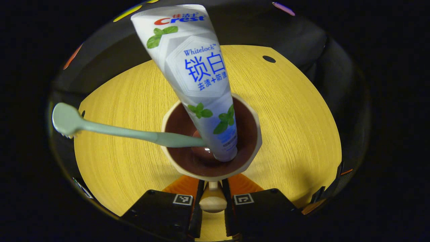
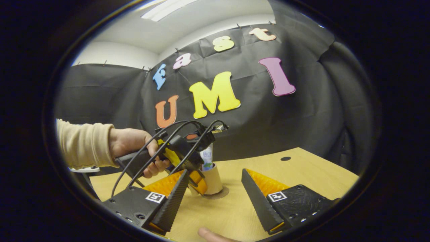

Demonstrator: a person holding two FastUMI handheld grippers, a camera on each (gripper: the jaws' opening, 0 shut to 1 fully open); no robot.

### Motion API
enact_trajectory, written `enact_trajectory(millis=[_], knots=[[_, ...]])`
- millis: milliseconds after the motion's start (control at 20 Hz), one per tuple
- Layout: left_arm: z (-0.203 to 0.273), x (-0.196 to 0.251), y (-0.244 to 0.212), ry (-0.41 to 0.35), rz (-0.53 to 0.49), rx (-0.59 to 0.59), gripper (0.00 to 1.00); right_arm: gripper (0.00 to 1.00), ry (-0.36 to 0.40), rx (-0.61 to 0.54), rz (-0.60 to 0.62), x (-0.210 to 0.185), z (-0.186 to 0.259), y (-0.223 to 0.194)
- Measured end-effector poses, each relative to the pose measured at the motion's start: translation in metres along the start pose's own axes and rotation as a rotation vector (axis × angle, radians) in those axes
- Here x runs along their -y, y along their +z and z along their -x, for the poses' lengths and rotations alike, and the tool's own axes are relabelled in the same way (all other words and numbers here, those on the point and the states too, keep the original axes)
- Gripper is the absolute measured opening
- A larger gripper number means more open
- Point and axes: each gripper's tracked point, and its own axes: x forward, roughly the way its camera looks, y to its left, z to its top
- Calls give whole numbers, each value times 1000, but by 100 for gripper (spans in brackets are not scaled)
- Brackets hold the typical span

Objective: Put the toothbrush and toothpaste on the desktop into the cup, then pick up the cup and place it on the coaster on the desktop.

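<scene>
The cup holds both the toothpaste and the toothbrush. In the left gripper view, the toothpaste tube stands tilted with its lower end down in the cup's dark inside, and the toothbrush leans out over the rim toward the left, its head clear of the cup and above the bench. The left hand-held gripper has its 2 fingers clamped on the cup's handle, 1 on each side, just below the rim.

In the right gripper view, the cup stands upright on a round coaster on the bench, with the tube sticking up out of it. A person's hand, in a light sleeve, holds the left hand-held gripper against the cup's near side. The right hand-held gripper has its 2 fingers spread wide apart with nothing between them, near the cup but not touching it.
</scene>
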Motion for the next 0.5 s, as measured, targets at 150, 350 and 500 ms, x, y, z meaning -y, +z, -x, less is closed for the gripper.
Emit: enact_trajectory(millis=[150,350,500], knots=[[-9,2,4,3,-3,-13,30,95,-5,5,-5,1,1,1],[19,14,-4,12,-20,0,33,95,-6,10,-8,2,1,4],[51,19,-5,48,-30,21,39,95,-8,19,-1,2,0,6]])
